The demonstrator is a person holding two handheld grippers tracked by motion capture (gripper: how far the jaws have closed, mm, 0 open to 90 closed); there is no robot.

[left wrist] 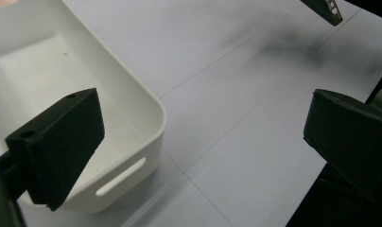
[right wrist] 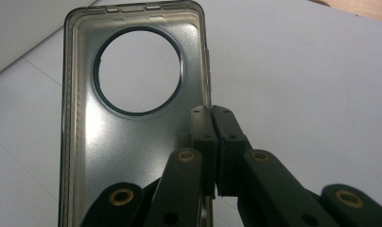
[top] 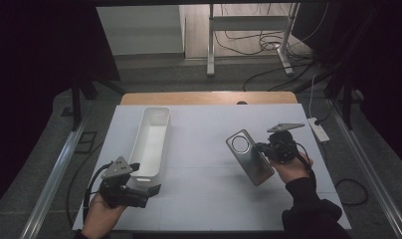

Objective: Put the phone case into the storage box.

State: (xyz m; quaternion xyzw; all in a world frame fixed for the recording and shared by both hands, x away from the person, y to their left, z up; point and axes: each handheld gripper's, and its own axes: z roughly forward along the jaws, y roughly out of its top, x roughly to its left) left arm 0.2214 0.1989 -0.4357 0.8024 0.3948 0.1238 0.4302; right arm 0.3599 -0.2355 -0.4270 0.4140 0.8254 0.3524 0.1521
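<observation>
Phone case (top: 250, 157) is hanging tilted above the desk (top: 204, 149) in the high view, with the right gripper (top: 262, 147) clamping its long edge, while the white bin (top: 150, 143) is lying well off to that gripper's far side, just ahead of the left gripper (top: 151, 189). In the left gripper view, the left gripper (left wrist: 203, 151) is standing wide open, holding nothing, with one jaw hovering over the near end of the bin (left wrist: 146, 123) and the other out over bare desk (left wrist: 236, 118); a corner of the case (left wrist: 324, 8) is peeking in far ahead. In the right gripper view, the right gripper (right wrist: 212, 124) is pinching shut on the side wall of the case (right wrist: 108, 142), beside the round camera opening. The grip is thin and on an edge, so the carry toward the bin is probably best done slowly, keeping the case level, lowering it inside the rim before the jaws are parting.
</observation>
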